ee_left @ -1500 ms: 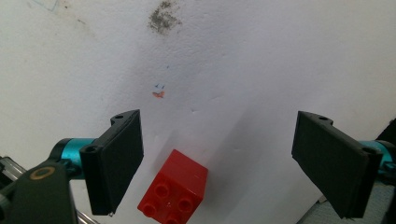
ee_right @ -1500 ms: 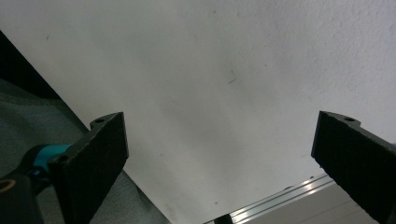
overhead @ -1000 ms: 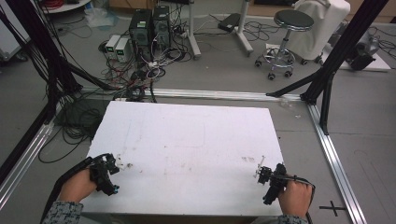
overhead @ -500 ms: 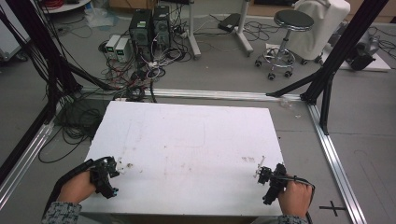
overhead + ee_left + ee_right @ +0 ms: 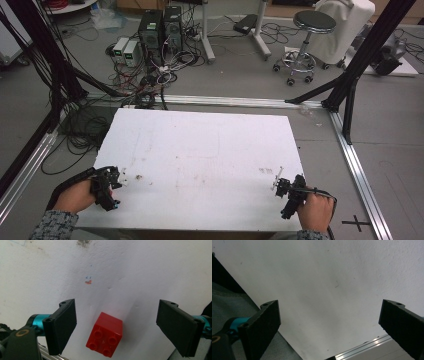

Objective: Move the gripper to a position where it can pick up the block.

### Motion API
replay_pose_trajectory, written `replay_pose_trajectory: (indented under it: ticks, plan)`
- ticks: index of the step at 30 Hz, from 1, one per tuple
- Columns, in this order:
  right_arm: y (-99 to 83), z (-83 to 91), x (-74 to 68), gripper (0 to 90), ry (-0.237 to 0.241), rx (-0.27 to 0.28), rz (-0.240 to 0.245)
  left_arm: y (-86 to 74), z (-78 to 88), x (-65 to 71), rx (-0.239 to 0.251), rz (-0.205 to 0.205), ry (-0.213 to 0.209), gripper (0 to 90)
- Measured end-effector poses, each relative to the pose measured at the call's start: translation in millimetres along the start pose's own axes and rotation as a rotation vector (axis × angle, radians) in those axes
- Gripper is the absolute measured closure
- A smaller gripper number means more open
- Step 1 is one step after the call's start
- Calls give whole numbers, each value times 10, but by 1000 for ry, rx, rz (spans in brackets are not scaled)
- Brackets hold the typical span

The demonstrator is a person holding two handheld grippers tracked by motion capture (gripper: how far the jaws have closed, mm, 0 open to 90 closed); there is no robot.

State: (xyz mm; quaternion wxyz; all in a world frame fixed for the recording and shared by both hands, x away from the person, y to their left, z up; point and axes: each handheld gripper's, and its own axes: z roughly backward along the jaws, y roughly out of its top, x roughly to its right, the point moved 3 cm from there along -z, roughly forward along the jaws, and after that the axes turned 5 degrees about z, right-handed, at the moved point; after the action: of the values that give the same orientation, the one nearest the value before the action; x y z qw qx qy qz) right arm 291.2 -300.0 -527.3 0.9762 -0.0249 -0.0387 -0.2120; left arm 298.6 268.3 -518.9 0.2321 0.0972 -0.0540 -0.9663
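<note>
No brand name, label or legible writing is seen; small blue and orange pen marks [image 5: 88, 280] are noted on the white table [image 5: 210, 150], beyond the brick.

Left gripper [image 5: 106, 186]: held at the table's near left corner. Its jaws are spread wide, with nothing gripped. A red four-stud brick [image 5: 105, 334] is seen lying on the table between the jaws, clear of both, studs turned toward the camera.

Right gripper [image 5: 289, 192]: held at the near right edge of the table. In the right gripper view its jaws are wide apart and empty, with bare white surface between them and the table edge below.
</note>
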Motion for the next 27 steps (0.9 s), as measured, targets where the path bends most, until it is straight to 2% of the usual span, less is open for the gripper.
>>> replay_pose_trajectory:
  ticks: [2,3,4,5,8,13,14,15,21,27]
  plan:
    - [-2,2,1,30,2,1,1,-19,8,-16,6,-11,-6,168]
    - [-3,2,-3,31,2,2,-3,-36,8,-34,6,-35,-10,168]
    - [-3,-1,-3,30,1,1,-2,-36,8,-34,6,-35,-10,168]
    - [-3,-4,-1,30,2,3,1,-53,8,-47,-4,-68,-15,167]
    - [-1,-4,-4,30,6,3,-2,-67,4,-63,-13,-93,-14,165]
    - [-12,-4,0,30,8,-5,-4,-91,-8,-87,3,-134,-27,165]
    - [-12,-6,1,30,8,-4,-2,-103,-14,-92,-5,-153,-44,165]
    - [-12,-6,1,30,8,-4,-2,-103,-14,-92,-5,-153,-44,165]
    - [-20,-9,0,30,10,-2,-5,-153,-39,-112,-27,-261,-59,166]
    - [-11,-4,0,30,9,-2,1,-173,-27,-147,-26,-285,-68,166]
